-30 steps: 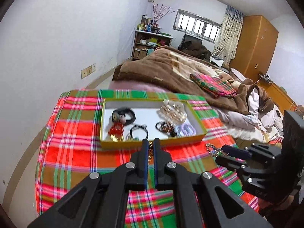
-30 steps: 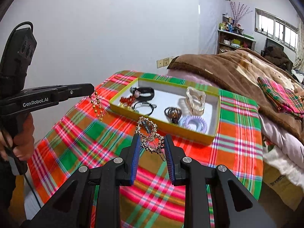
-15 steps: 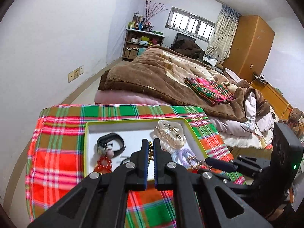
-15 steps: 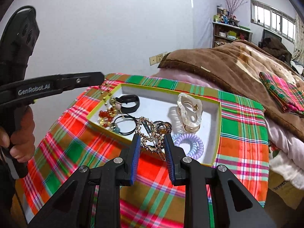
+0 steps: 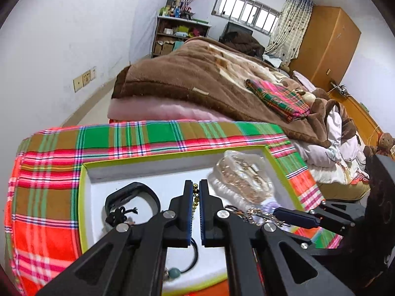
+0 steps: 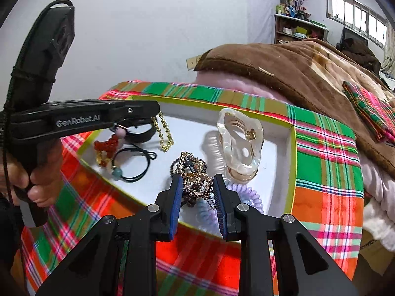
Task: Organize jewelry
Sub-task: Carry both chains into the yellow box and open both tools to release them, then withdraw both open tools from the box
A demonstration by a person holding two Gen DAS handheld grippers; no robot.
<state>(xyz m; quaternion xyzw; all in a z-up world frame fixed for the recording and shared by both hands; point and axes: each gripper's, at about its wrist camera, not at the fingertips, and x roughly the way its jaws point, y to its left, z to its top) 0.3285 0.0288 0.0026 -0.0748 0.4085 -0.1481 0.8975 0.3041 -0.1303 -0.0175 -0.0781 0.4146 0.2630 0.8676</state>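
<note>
Both tongs hung over the shallow yellow-rimmed tray (image 6: 292,148) that sat on the plaid cloth (image 6: 321,162) covering the desk. The left tongs (image 5: 196,192) were pinched tight on a gold bead chain (image 6: 164,133), which dangled from their tips above the far left part of the tray, just over a black band (image 5: 133,194). A person's hand (image 6: 37,180) gripped the handle of those tongs at the left edge of the right wrist view.

The right tongs (image 6: 197,190) stood partly closed around an ornate gold hair clip (image 6: 195,175), its openwork body caught between the blue pads (image 6: 176,197) and its thin pin sticking out toward the right pad. The clip was held above the middle of the tray, over a dark beaded ring (image 6: 177,166).

Already lying in the tray were a clear amber claw clip (image 6: 240,145) toward the right wall, a lilac spiral hair tie (image 6: 246,194) near the front, a black elastic with a teal bead (image 6: 133,162), and a cluster of red beads (image 6: 106,145) on the left. Behind the desk lay a bed under a brown blanket (image 5: 197,74).
</note>
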